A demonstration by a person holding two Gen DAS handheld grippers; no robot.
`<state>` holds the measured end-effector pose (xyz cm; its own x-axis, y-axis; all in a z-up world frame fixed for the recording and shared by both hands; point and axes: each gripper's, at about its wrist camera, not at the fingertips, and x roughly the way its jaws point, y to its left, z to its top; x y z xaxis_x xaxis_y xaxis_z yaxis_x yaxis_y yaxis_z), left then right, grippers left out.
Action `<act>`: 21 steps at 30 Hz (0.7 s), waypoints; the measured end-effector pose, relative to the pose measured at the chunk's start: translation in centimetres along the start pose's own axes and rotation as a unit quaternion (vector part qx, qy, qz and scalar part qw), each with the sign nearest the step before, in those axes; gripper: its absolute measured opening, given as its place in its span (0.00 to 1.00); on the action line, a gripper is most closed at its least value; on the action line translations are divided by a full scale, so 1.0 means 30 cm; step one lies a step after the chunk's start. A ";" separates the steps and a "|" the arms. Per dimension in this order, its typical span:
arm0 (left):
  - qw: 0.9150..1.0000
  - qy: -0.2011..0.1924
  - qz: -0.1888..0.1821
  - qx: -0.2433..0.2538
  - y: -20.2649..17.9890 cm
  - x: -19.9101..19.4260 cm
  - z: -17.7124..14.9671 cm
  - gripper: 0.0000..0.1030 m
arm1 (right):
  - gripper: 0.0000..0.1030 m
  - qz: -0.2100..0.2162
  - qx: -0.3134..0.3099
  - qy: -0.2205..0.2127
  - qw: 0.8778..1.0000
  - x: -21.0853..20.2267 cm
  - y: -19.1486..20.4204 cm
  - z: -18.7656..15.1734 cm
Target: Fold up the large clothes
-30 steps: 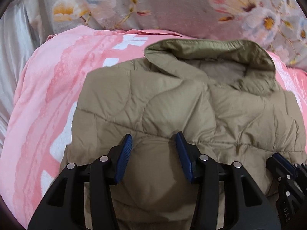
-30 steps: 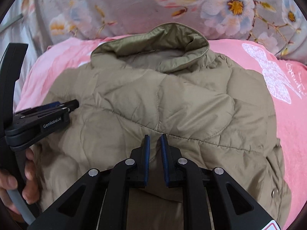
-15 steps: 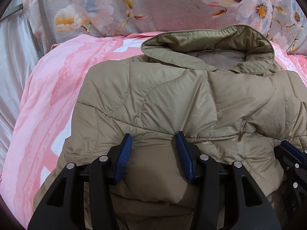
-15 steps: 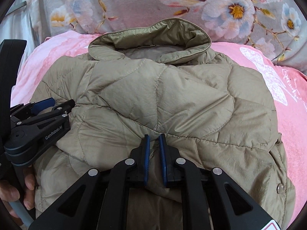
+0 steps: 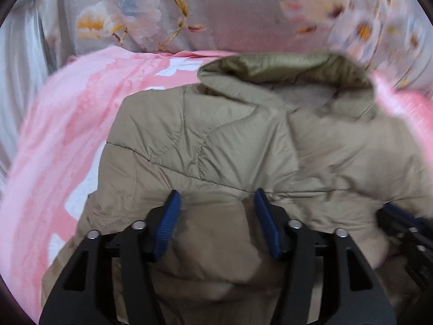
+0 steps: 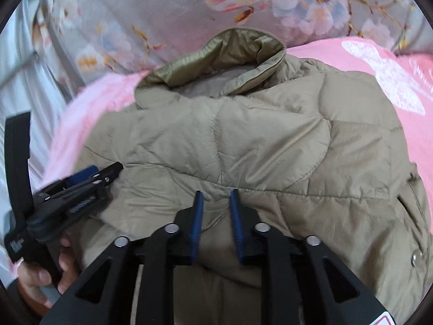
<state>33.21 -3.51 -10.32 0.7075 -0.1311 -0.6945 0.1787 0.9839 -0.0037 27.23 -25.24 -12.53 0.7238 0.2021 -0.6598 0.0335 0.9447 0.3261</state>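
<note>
A khaki quilted jacket [image 5: 243, 140] lies collar-away on a pink blanket [image 5: 67, 149], its lower part folded up over the body. The collar [image 6: 216, 51] stands open at the far end. My left gripper [image 5: 217, 192] sits over the near fold with its jaws opening. Fabric lies between the blue pads [image 5: 167, 224], which do not press on it. My right gripper [image 6: 216, 192] is opening too, with a crease of jacket [image 6: 270, 146] in the narrow gap and the pads clear of it. The left gripper [image 6: 104, 170] shows at the jacket's left edge, held by a hand [image 6: 40, 276].
Grey floral bedding [image 5: 216, 13] rises behind the blanket. The pink blanket [image 6: 406, 108] with a white print runs on to the right. A metal snap [image 6: 414, 256] shows on the jacket's right edge. Pale fabric hangs at far left.
Both grippers' jaws have spread wider. The right one, pinched on a crease of jacket before, has let it go. The left view is blurred by motion.
</note>
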 end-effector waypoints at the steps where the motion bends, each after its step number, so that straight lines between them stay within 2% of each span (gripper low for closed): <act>1: 0.999 -0.002 -0.032 -0.017 0.032 -0.037 0.015 0.59 | 0.33 0.007 0.005 -0.007 1.000 -0.034 -0.005 0.003; 2: 0.999 -0.007 -0.047 -0.027 0.050 -0.065 0.032 0.59 | 0.38 0.012 0.009 -0.019 1.000 -0.067 -0.010 0.013; 4: 0.996 -0.021 -0.073 -0.047 0.084 -0.109 0.089 0.60 | 0.41 0.024 0.023 -0.047 0.998 -0.120 -0.023 0.061; 6: 0.991 -0.016 -0.097 -0.087 0.115 -0.106 0.191 0.64 | 0.45 0.037 0.052 -0.063 0.996 -0.134 -0.039 0.128; 7: 0.988 -0.004 -0.118 -0.102 0.119 -0.076 0.243 0.65 | 0.45 0.050 0.074 -0.067 0.994 -0.123 -0.051 0.181; 9: 0.984 0.027 -0.123 -0.123 0.109 0.004 0.322 0.65 | 0.45 0.060 0.096 -0.070 0.991 -0.083 -0.064 0.262; 13: 0.973 0.090 -0.136 -0.163 0.082 0.198 0.404 0.64 | 0.45 0.041 0.154 -0.060 0.985 0.040 -0.110 0.367; 14: 0.972 0.098 -0.136 -0.167 0.077 0.225 0.404 0.62 | 0.45 0.040 0.168 -0.053 0.984 0.067 -0.126 0.377; 15: 0.971 0.106 -0.130 -0.169 0.068 0.257 0.406 0.55 | 0.45 0.037 0.184 -0.042 0.981 0.107 -0.141 0.386; 16: 0.971 0.109 -0.128 -0.168 0.062 0.272 0.407 0.50 | 0.43 0.035 0.194 -0.029 0.980 0.147 -0.150 0.390; 17: 0.970 0.111 -0.134 -0.168 0.054 0.289 0.402 0.38 | 0.29 0.037 0.199 -0.020 0.979 0.173 -0.155 0.388; 18: 0.968 0.114 -0.144 -0.169 0.050 0.303 0.396 0.24 | 0.06 0.045 0.198 -0.012 0.979 0.194 -0.156 0.388; 19: 0.967 0.116 -0.150 -0.171 0.052 0.308 0.391 0.22 | 0.05 0.052 0.189 -0.006 0.981 0.205 -0.150 0.387; 21: 0.968 0.106 -0.154 -0.169 0.062 0.306 0.378 0.16 | 0.05 0.044 0.145 -0.030 0.988 0.174 -0.120 0.384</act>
<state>47.80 -4.26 -8.54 0.4939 -0.4322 -0.7545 0.0990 0.8900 -0.4450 38.83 -30.56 -9.35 0.7714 0.2563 -0.5825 0.1585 0.8090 0.5660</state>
